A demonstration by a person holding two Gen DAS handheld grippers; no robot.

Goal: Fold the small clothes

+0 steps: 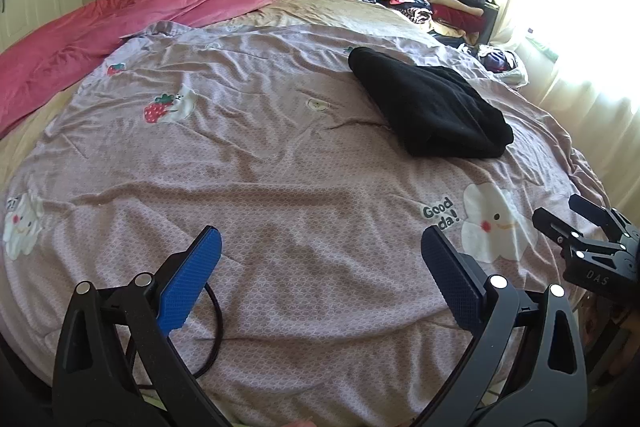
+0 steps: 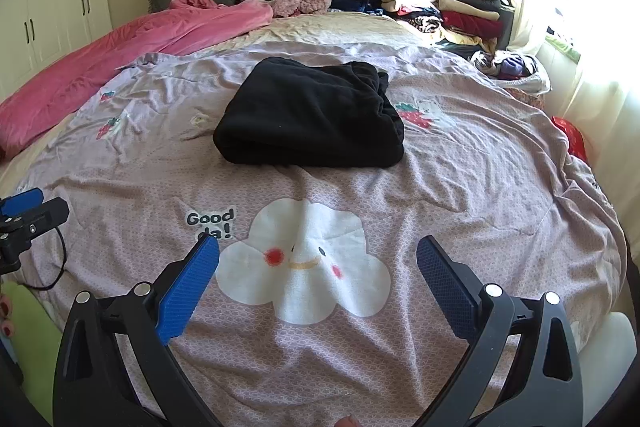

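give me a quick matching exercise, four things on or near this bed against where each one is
Things:
1. black garment
2. pink blanket
3. pile of clothes
4. cloud print

Places:
a. far corner by the window
b. along the bed's left side
c. between the right gripper's open fingers
d. folded mid-bed on the lilac cover

Pairs: 1-d, 2-b, 3-a, 4-c

Left gripper (image 1: 320,263): black plastic frame with two curved arms, round silver fasteners at the pivots, and blue textured pads (image 1: 188,283) on the finger faces. A black cable (image 1: 214,331) looped beneath it. Right gripper (image 2: 318,267): identical build, with blue textured pads (image 2: 186,291) and silver fasteners. Its body, as seen from the left wrist, bore white "DAS" lettering.
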